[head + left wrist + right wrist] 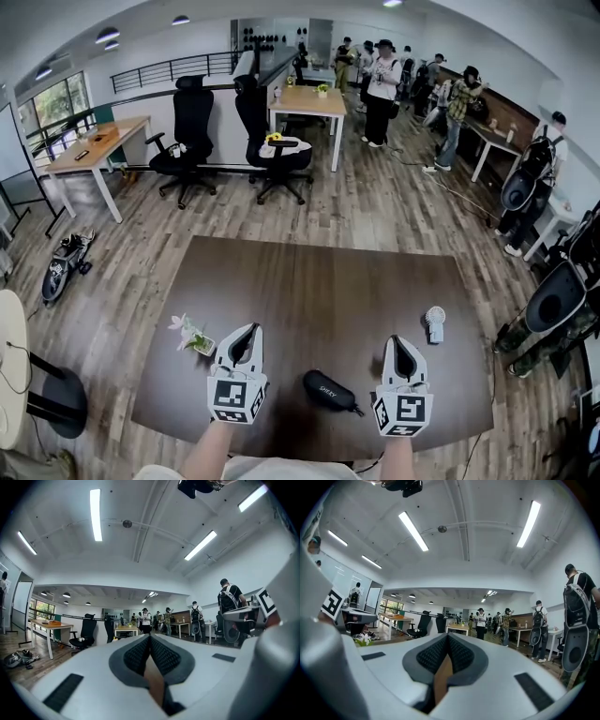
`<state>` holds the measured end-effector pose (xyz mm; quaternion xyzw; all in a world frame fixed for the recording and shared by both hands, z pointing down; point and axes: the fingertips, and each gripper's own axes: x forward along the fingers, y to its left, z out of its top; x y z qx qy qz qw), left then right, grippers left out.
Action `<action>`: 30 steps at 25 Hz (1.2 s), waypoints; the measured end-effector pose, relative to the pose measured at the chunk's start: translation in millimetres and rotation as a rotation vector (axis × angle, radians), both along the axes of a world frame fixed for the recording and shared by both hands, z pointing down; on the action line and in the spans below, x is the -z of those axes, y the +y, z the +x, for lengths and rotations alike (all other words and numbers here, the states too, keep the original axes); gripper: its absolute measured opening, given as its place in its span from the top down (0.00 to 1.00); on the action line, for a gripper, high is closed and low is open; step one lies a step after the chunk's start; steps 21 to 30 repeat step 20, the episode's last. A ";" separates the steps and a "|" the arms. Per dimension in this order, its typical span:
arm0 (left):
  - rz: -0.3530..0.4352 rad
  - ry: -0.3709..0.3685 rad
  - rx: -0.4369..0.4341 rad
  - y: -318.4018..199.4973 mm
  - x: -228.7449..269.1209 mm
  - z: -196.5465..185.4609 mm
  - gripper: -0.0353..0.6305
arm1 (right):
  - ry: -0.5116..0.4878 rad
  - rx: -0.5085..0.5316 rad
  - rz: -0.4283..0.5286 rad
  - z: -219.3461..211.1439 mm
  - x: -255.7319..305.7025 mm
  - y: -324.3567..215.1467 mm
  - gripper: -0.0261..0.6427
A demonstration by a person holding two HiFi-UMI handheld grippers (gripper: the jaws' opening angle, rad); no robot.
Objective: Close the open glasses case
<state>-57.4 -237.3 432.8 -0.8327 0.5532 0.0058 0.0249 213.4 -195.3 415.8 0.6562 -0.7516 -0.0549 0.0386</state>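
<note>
Surfaces — mostly matt
Dark brown wood-grain tabletop matt; black oval glasses case smooth, faintly glossy — grey-brown plank floor wood-look.

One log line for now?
left gripper: jaws shut, empty; right gripper: jaws shut, empty; black oval glasses case: looks closed, on dark brown table

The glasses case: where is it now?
In the head view, the glasses case lies on the dark table near its front edge, between the left gripper and the right gripper.
</note>
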 end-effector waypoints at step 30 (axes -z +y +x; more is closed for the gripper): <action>-0.034 0.009 -0.005 1.7 -11.7 1.3 0.94 | 0.008 0.013 -0.041 -3.6 -11.3 -2.8 0.96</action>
